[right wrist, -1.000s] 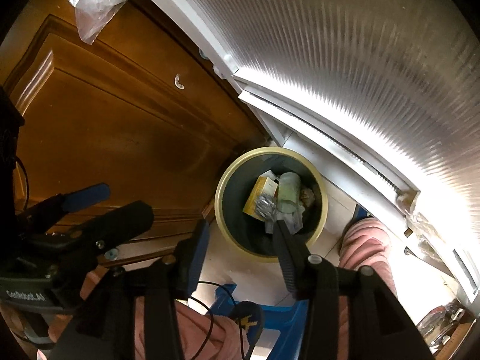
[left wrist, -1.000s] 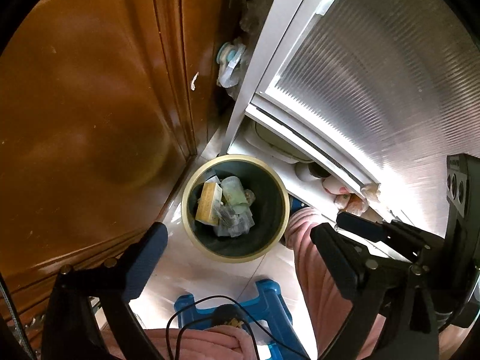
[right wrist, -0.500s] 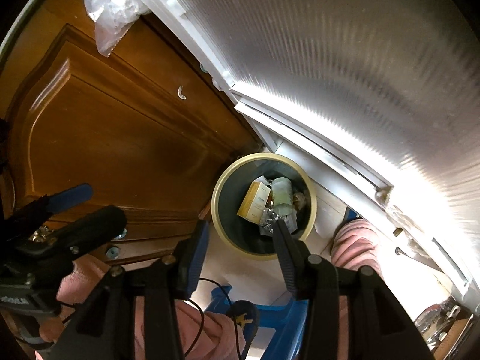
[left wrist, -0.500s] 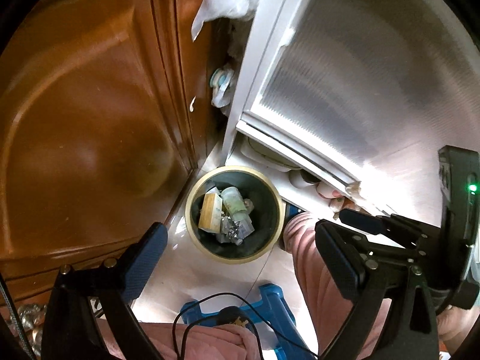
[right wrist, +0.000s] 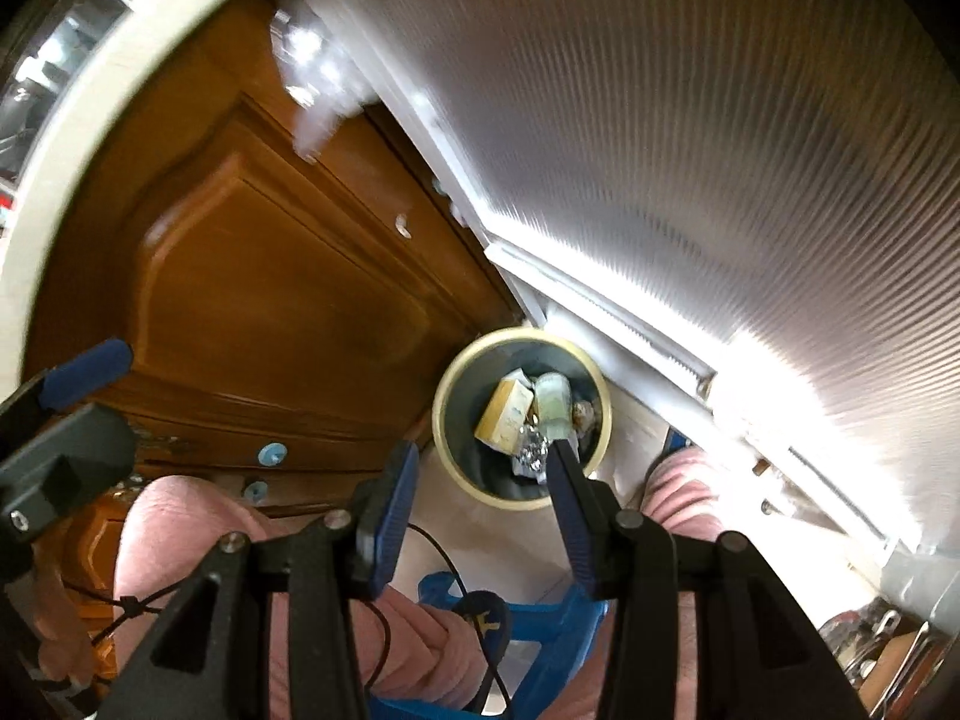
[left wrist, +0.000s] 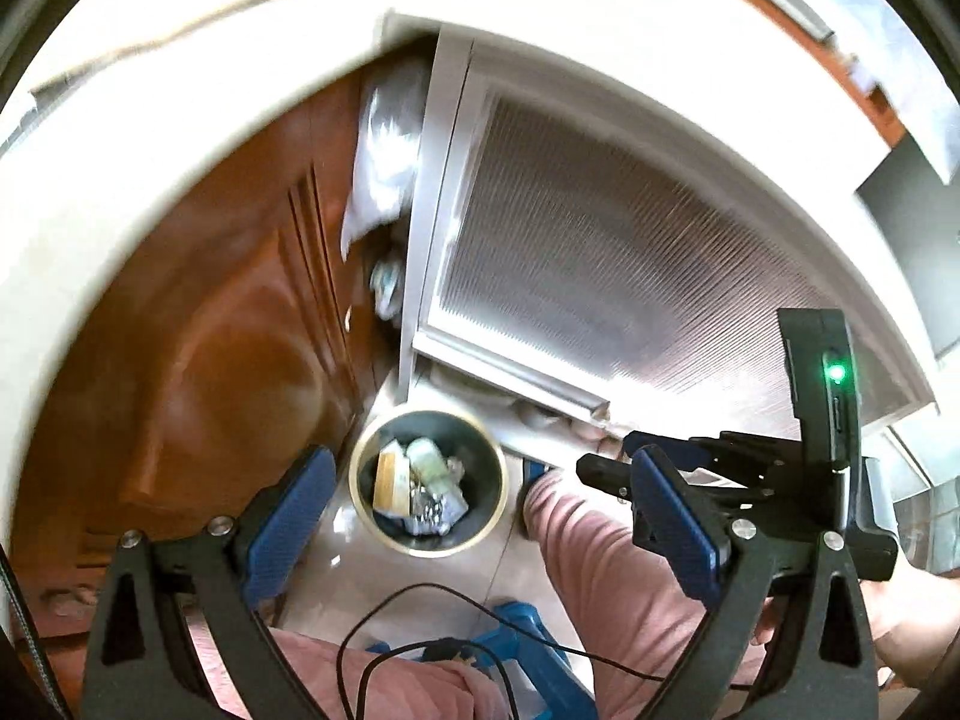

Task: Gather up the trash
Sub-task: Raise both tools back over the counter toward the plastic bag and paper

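Left wrist view: trash bin [left wrist: 429,483] lies far below between wide, empty jaws.

Trash bin [left wrist: 487,483]: dark grey inside, cream-yellow rim. In it, a yellow-and-white carton [left wrist: 390,475], a pale green cup [left wrist: 429,461], and silvery crumpled wrappers [left wrist: 433,511]. Cabinet door [right wrist: 288,276]: glossy reddish-brown wood. Sliding door panel [left wrist: 612,264]: white frame, translucent grey with fine ribbing. Gripper pads [left wrist: 288,525]: blue on black frames. Trouser legs [left wrist: 600,558]: pink. Stool [right wrist: 540,618]: blue.
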Action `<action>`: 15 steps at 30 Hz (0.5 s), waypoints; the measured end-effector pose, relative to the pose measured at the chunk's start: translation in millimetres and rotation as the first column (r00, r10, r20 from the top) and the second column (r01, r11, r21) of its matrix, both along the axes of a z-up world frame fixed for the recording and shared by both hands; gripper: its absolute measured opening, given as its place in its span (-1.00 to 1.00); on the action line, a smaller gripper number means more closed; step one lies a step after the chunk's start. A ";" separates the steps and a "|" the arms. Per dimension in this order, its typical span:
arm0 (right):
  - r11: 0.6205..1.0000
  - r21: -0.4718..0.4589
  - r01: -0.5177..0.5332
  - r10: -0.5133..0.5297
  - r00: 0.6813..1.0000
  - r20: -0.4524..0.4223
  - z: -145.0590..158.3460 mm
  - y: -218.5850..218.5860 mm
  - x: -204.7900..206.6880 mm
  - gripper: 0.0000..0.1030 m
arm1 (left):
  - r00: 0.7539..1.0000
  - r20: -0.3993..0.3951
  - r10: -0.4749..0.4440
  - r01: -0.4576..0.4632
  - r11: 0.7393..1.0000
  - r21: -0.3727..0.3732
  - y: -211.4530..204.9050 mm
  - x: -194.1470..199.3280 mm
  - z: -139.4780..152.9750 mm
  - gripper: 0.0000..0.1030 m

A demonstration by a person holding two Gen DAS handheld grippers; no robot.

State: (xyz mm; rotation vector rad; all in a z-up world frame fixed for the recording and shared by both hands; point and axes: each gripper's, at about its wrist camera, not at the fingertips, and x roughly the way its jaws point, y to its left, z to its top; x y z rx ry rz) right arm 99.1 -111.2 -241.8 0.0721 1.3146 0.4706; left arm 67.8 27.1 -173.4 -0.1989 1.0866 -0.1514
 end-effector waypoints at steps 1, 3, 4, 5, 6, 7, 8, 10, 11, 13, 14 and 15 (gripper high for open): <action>1.000 0.008 -0.009 0.009 1.000 0.015 10.8 1.6 -0.7 -0.13 | 1.000 0.012 -0.003 0.003 1.000 0.004 0.5 -1.4 6.1 0.90; 0.999 0.019 -0.026 0.025 0.999 0.044 31.2 5.4 -1.0 -0.13 | 0.999 0.047 -0.010 0.009 1.000 0.013 3.7 -3.3 24.6 0.90; 0.999 0.029 -0.040 0.038 0.997 0.068 45.8 8.0 -0.9 -0.13 | 0.997 0.071 -0.016 0.015 1.000 0.017 6.2 -3.6 37.2 0.90; 0.998 0.036 -0.052 0.048 0.995 0.090 56.4 10.2 -0.8 -0.13 | 0.996 0.087 -0.018 0.016 1.000 0.021 7.5 -3.8 45.5 0.90; 0.997 0.041 -0.067 0.061 0.991 0.118 70.2 13.0 0.0 -0.13 | 0.994 0.104 -0.019 0.017 1.000 0.026 8.5 -3.7 55.3 0.90; 0.995 0.047 -0.085 0.077 0.985 0.153 85.9 16.2 1.0 -0.13 | 0.991 0.130 -0.020 0.016 0.999 0.031 12.4 -2.2 68.4 0.90; 0.994 0.051 -0.101 0.090 0.978 0.186 101.2 19.1 2.5 -0.13 | 0.989 0.149 -0.019 0.015 0.999 0.035 16.0 -1.1 78.7 0.90; 0.990 0.062 -0.125 0.107 0.967 0.232 125.9 22.7 7.5 -0.13 | 0.984 0.180 -0.014 0.007 0.999 0.042 21.7 3.3 98.5 0.90; 0.988 0.068 -0.136 0.115 0.959 0.258 140.2 24.5 11.4 -0.13 | 0.981 0.193 -0.010 0.002 0.999 0.046 25.6 7.3 108.8 0.90; 0.985 0.079 -0.153 0.124 0.948 0.294 162.4 28.6 20.6 -0.13 | 0.976 0.217 -0.007 -0.005 0.998 0.055 31.9 16.2 125.8 0.90; 0.983 0.084 -0.163 0.130 0.942 0.309 171.6 30.8 26.8 -0.13 | 0.973 0.229 -0.004 -0.010 0.998 0.063 35.9 22.0 133.9 0.90; 0.982 0.086 -0.170 0.134 0.938 0.320 179.8 32.5 32.4 -0.13 | 0.970 0.241 0.001 -0.019 0.997 0.073 39.8 28.1 141.9 0.90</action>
